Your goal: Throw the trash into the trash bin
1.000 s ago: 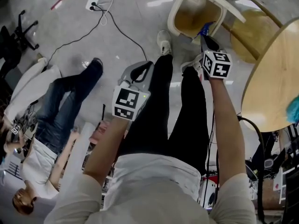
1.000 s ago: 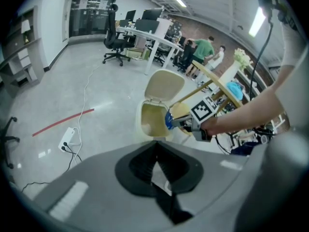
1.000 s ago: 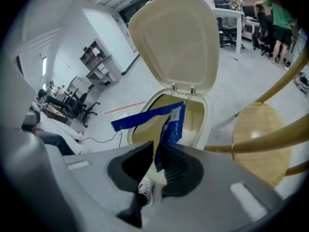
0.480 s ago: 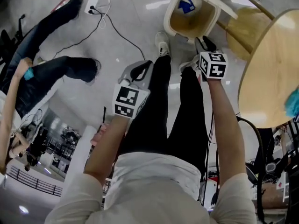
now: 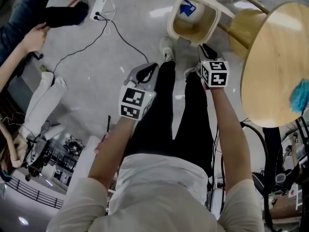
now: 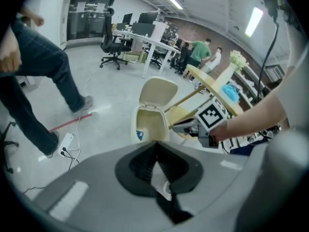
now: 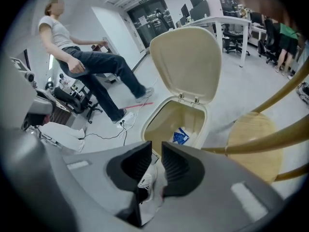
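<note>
Though open, cream trash bin (image 5: 195,28) with 1 blue wrapper (image 5: 187,8) inside

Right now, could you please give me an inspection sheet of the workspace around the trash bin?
Surface: grey floor; round wooden table at the right.
Job's things: cream trash bin, lid up; blue wrapper lying inside it.
Clutter: teal thing at the table's edge; too little shows to tell what it is.
Grippers: left gripper, jaws together, nothing held; right gripper, jaws slightly apart, have just been closing, nothing between them.
Cables: white power strip with cords trailing across the floor.
Surroundings: bystander beyond the bin; office desks and chairs behind.
</note>
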`<action>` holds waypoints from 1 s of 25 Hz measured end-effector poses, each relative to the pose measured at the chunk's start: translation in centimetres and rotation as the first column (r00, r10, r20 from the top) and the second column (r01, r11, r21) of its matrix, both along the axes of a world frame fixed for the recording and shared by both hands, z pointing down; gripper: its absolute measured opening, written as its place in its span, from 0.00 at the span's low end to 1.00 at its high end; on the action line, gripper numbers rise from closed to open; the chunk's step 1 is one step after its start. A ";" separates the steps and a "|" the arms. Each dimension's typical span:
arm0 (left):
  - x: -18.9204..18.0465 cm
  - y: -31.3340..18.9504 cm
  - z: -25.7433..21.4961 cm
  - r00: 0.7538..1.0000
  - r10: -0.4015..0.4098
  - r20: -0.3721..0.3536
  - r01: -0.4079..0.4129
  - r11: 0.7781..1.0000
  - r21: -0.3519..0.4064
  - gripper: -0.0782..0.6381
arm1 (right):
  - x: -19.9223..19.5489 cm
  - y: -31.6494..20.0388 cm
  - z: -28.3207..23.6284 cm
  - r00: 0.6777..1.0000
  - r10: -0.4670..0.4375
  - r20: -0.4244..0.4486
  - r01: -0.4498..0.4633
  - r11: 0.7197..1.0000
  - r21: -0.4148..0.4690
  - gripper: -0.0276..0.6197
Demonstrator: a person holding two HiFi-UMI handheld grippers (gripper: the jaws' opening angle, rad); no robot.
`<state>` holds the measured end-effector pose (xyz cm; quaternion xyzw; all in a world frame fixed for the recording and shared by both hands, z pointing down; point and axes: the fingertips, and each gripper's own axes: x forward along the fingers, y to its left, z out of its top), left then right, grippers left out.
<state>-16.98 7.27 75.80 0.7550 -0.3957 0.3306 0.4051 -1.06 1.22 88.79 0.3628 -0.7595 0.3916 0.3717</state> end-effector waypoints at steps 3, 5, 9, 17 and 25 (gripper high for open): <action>0.4 0.0 -0.7 1.000 0.010 -0.001 -0.010 1.000 0.012 0.12 | 0.2 0.1 -1.0 1.000 0.004 0.000 -0.004 1.000 0.015 0.12; 0.8 0.1 -1.2 1.000 0.015 -0.001 -0.015 1.000 0.017 0.12 | 0.5 0.0 -1.9 1.000 0.012 0.001 -0.012 1.000 0.027 0.10; 1.3 -0.3 -2.6 1.000 0.019 -0.005 -0.019 0.999 0.032 0.12 | 0.8 -0.2 -4.2 1.000 0.024 0.011 -0.024 0.999 0.047 0.05; 2.2 -0.8 -6.8 0.999 0.045 -0.013 -0.044 0.997 0.055 0.12 | 0.7 0.6 -10.0 0.998 0.043 0.055 -0.045 0.998 0.050 0.05; 3.2 -1.3 -11.5 0.996 0.080 -0.048 -0.076 0.993 0.088 0.12 | 1.1 1.5 -17.2 0.993 0.080 0.088 -0.087 0.993 0.074 0.05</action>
